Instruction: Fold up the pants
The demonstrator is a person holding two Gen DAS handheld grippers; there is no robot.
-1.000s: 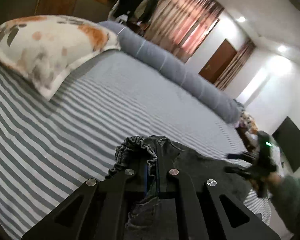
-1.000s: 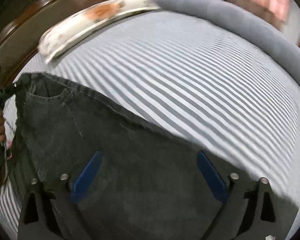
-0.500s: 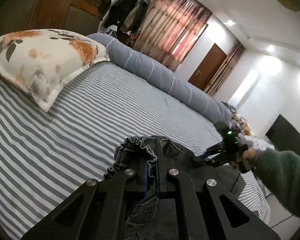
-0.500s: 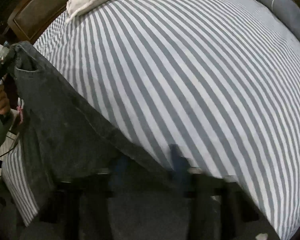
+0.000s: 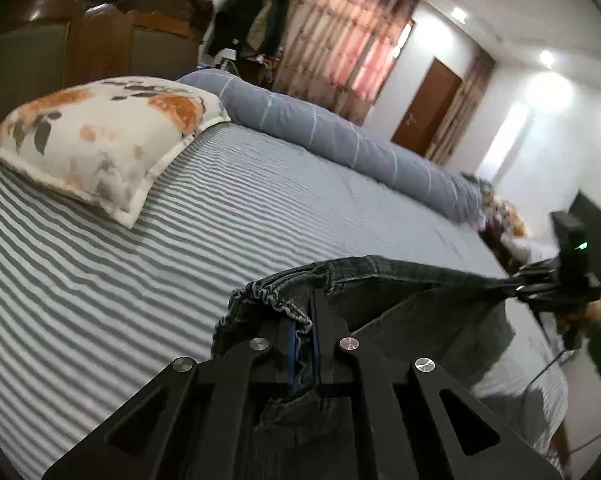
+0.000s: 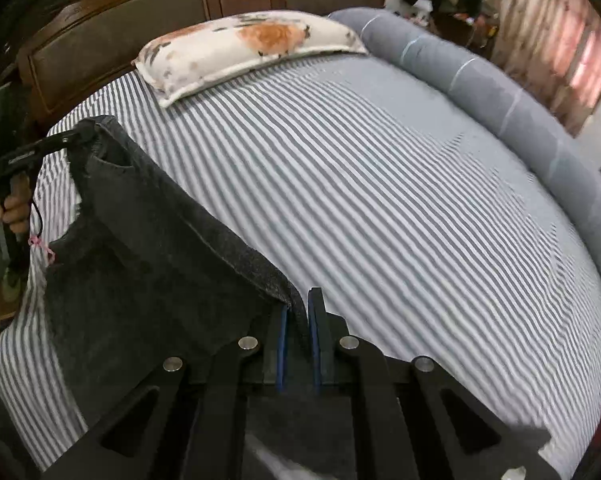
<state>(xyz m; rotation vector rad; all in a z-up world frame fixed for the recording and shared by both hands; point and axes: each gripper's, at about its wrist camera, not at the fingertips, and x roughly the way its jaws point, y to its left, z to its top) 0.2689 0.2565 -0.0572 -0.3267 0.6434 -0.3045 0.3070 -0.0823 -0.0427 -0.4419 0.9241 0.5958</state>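
Nearest the left wrist camera, the left gripper [image 5: 303, 326] is clamped on the gathered elastic waistband of a pair of dark grey denim pants [image 5: 420, 312], its blue-lined pads pinching the ruffled fabric. In the right wrist view, the right gripper [image 6: 298, 322] is clenched on the pants' upper edge [image 6: 148, 264], denim caught between its blue pads and the tool angled steeply down toward the bed. The garment hangs stretched between the two tools, lifted above the grey-and-white striped sheet [image 6: 380, 200], its lower part draping toward the near edge of the mattress. At the left rim of the right wrist view, a hand [image 6: 14, 206] wraps the left tool's handle, a green sleeve below it; the left wrist view shows the right tool held out at the far right with a green light on its body. Beyond, a floral pillow [image 5: 100, 136] lies at the head of the bed beside a long blue-grey bolster [image 5: 340, 140], before a carved wooden headboard [image 6: 120, 40], with rust-patterned curtains [image 5: 340, 40] and a brown door [image 5: 428, 108] at the far wall.
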